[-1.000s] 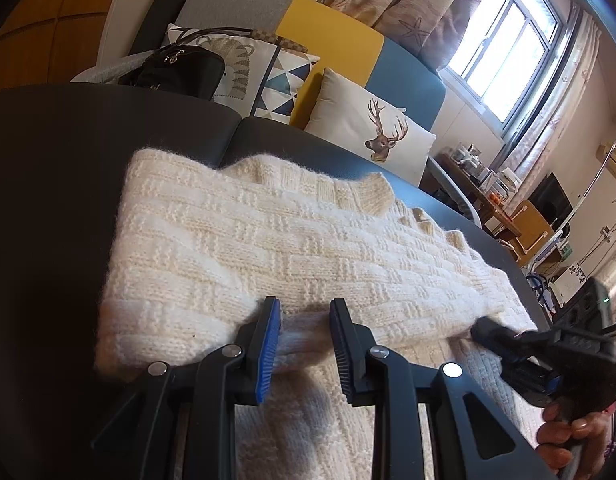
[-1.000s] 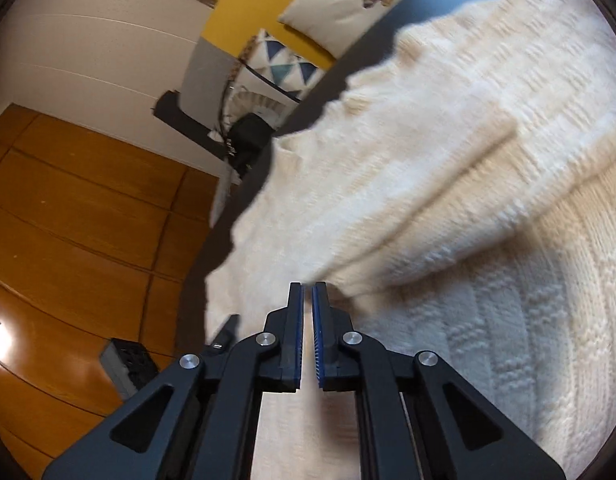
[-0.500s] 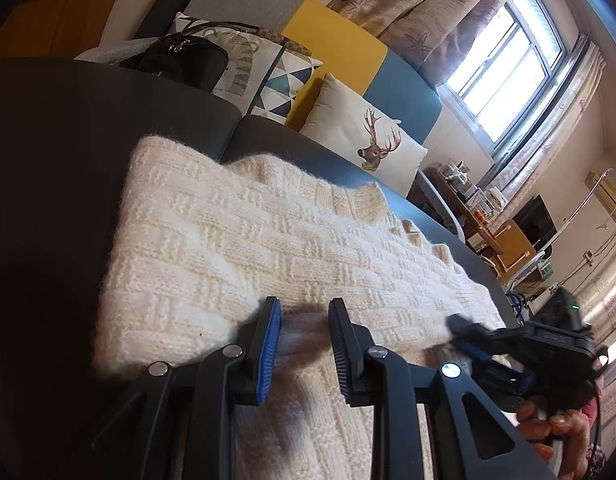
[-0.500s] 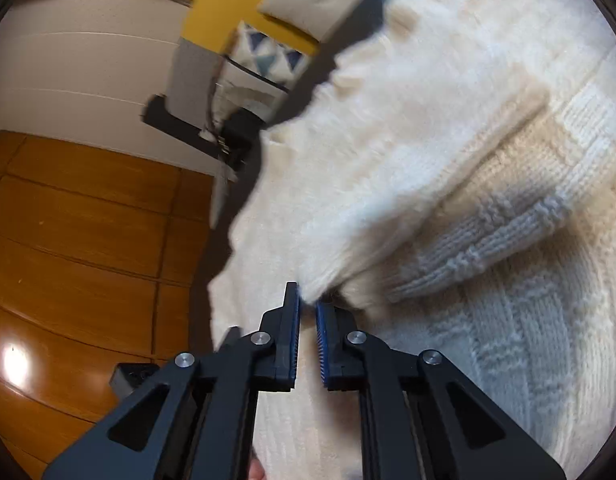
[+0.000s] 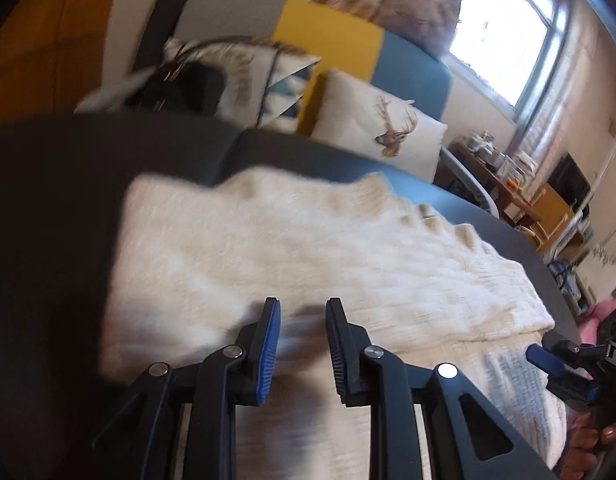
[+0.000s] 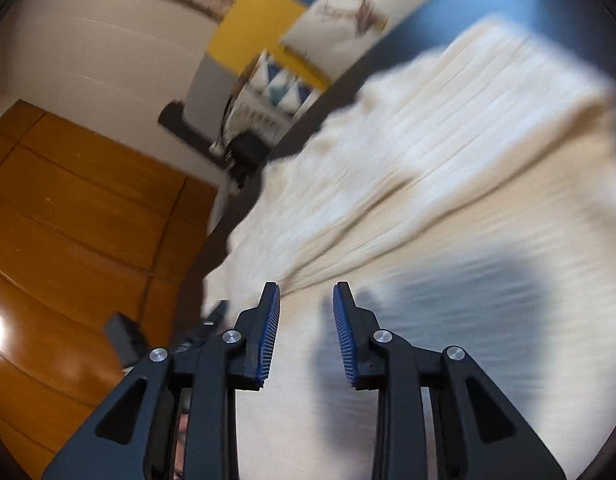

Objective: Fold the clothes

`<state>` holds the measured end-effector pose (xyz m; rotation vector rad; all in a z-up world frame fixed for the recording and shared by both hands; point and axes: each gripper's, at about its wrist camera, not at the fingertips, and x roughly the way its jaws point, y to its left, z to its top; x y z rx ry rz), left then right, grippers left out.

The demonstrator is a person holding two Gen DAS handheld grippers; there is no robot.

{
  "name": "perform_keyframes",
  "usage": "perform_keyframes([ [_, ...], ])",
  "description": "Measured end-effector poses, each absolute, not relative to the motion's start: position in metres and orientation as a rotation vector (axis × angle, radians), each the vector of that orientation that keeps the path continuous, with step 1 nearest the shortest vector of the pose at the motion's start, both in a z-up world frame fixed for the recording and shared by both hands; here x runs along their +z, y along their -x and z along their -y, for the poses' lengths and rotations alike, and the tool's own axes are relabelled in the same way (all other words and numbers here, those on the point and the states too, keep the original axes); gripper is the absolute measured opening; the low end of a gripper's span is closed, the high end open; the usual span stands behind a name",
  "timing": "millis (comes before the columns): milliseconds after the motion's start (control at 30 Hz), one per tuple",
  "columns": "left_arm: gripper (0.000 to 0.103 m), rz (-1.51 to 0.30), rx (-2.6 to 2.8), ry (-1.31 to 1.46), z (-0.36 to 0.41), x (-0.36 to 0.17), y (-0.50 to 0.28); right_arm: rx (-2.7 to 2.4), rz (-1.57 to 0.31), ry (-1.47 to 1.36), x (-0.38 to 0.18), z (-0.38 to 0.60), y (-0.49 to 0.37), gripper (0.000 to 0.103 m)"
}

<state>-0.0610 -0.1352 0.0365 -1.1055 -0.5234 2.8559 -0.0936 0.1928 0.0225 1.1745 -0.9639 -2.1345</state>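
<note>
A cream knitted sweater [image 5: 308,248] lies on a dark grey table [image 5: 48,208], its far part folded over the near part. My left gripper [image 5: 302,312] is open and empty, its fingers just above the folded edge. My right gripper [image 6: 306,296] is open and empty above the sweater [image 6: 448,208]; it also shows at the right edge of the left wrist view [image 5: 548,356]. Both views are blurred by motion.
A sofa [image 5: 348,48] with a deer cushion [image 5: 384,132], a patterned cushion and a black bag [image 5: 180,88] stands behind the table. A window and cluttered furniture are at the right. A wooden floor [image 6: 68,220] lies beside the table.
My right gripper has opened and let go of the sweater fold, which now lies flat. My left gripper has opened a little wider and drawn back slightly.
</note>
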Motion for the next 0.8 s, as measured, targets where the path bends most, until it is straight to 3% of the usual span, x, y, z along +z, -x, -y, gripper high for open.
perform_keyframes([
  [133, 0.024, 0.347, 2.780, 1.125, 0.074, 0.041, 0.083, -2.301, 0.972, -1.168, 0.025, -0.253, 0.087, 0.030],
  [200, 0.024, 0.305, 2.775, 1.140, 0.063, 0.038, 0.088, -2.365, 0.952, -1.174, 0.025, -0.270, 0.089, 0.016],
  [267, 0.024, 0.272, 2.775, 1.150, 0.057, 0.035, 0.092, -2.400, 0.955, -1.177, 0.026, -0.280, 0.091, 0.015],
  [467, 0.025, 0.175, 2.774, 1.180, 0.037, 0.025, 0.104, -2.546, 0.707, -1.281, 0.019, -0.276, 0.113, 0.014],
  [533, 0.025, 0.142, 2.773, 1.190, 0.030, 0.022, 0.108, -2.563, 0.704, -1.314, 0.014, -0.283, 0.114, 0.004],
  [600, 0.025, 0.114, 2.775, 1.196, 0.025, 0.020, 0.111, -2.596, 0.715, -1.321, 0.011, -0.293, 0.110, 0.000],
  [800, 0.025, 0.074, 2.790, 1.193, 0.020, 0.020, 0.111, -2.633, 0.767, -1.296, 0.008, -0.314, 0.109, 0.000],
])
